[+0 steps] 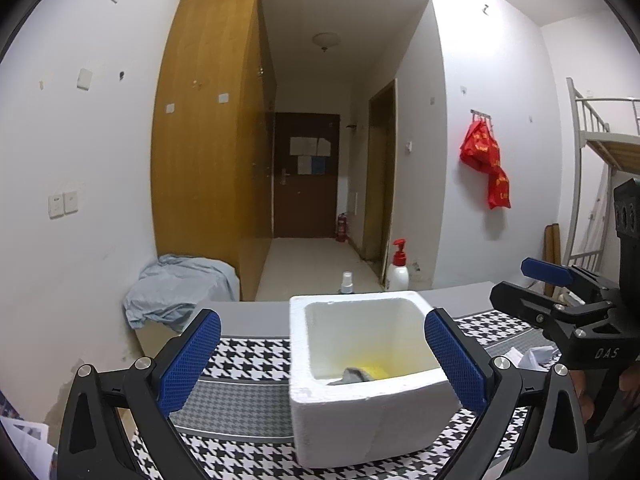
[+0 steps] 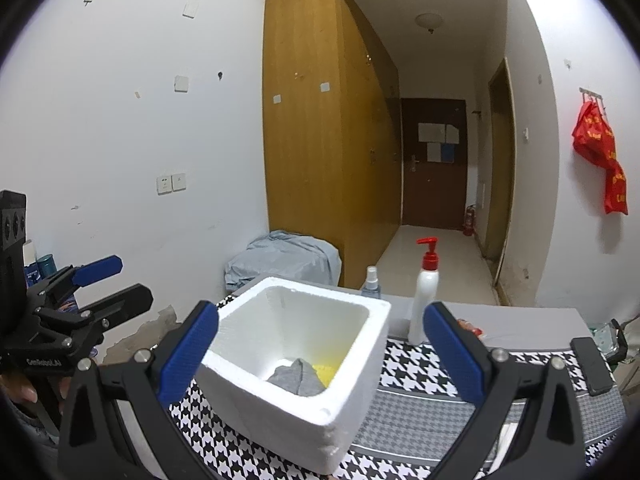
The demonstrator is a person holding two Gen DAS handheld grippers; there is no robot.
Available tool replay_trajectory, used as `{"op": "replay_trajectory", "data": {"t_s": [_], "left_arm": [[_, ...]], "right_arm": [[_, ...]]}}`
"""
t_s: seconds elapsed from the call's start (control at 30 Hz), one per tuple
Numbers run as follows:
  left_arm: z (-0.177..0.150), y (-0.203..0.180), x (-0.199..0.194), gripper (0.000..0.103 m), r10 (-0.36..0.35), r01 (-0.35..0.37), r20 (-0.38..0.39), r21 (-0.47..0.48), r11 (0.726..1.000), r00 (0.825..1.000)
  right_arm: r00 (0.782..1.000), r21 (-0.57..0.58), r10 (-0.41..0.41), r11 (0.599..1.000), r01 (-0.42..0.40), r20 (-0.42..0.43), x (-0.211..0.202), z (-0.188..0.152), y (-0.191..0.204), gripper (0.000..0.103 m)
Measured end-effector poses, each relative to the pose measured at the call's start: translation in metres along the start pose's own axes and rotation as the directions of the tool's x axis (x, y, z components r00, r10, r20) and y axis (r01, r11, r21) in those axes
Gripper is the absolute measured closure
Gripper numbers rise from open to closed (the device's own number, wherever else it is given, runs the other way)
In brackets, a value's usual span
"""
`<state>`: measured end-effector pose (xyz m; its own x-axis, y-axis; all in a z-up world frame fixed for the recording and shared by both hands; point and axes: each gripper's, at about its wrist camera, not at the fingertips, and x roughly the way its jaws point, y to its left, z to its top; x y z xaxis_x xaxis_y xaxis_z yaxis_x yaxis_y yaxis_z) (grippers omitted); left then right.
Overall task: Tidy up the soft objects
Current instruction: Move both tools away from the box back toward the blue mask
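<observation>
Both the left claw (image 1: 322, 356) and right claw (image 2: 320, 354) hang spread and empty; foam box (image 2: 352, 364) at 12 o'clock holds a grey cloth (image 2: 298, 378)

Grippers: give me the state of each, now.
Left gripper: open, holding nothing, foam box in front of it.
Right gripper: open, holding nothing.

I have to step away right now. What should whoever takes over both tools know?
Left tool: open, empty, aimed at the foam box.
Right tool: open, empty, over the same box.
In the box: a grey cloth lying partly over a yellow item.
Done: those two are stowed.
Left: something white and crumpled lies on the mat under the right tool; it may go in next. Nothing else soft shows on the mat.
</observation>
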<state>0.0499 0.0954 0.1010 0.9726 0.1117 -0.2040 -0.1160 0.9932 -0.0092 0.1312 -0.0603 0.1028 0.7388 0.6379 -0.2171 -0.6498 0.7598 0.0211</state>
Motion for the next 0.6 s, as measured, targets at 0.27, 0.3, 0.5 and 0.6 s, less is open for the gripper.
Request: {"op": "replay_trajectory", "data": {"t_s": [0.27,0.3,0.5,0.6], "left_arm": [[-0.002,-0.021,0.000,0.001,-0.065,0.065,-0.004,0.021,0.998,0.998],[-0.003,-0.024,0.001,0.001,-0.071,0.071,-0.006,0.022,0.997,0.997],[-0.004,-0.040,0.004,0.001,-0.118,0.118,-0.015,0.042,0.992,0.993],[-0.004,-0.048,0.005,0.001,-0.136,0.137,-0.017,0.050,0.989,0.991]], "right_arm": [[0.997,0.013,-0.075,0.997,0.075,0.026,-0.018,-0.003,-0.014,0.000],[0.996,0.014,-0.087,0.996,0.087,0.029,-0.020,-0.003,-0.016,0.000],[0.987,0.021,-0.153,0.988,0.153,0.037,-0.032,-0.007,-0.028,0.000],[0.985,0.025,-0.166,0.986,0.165,0.041,-0.039,-0.008,-0.034,0.000]]}}
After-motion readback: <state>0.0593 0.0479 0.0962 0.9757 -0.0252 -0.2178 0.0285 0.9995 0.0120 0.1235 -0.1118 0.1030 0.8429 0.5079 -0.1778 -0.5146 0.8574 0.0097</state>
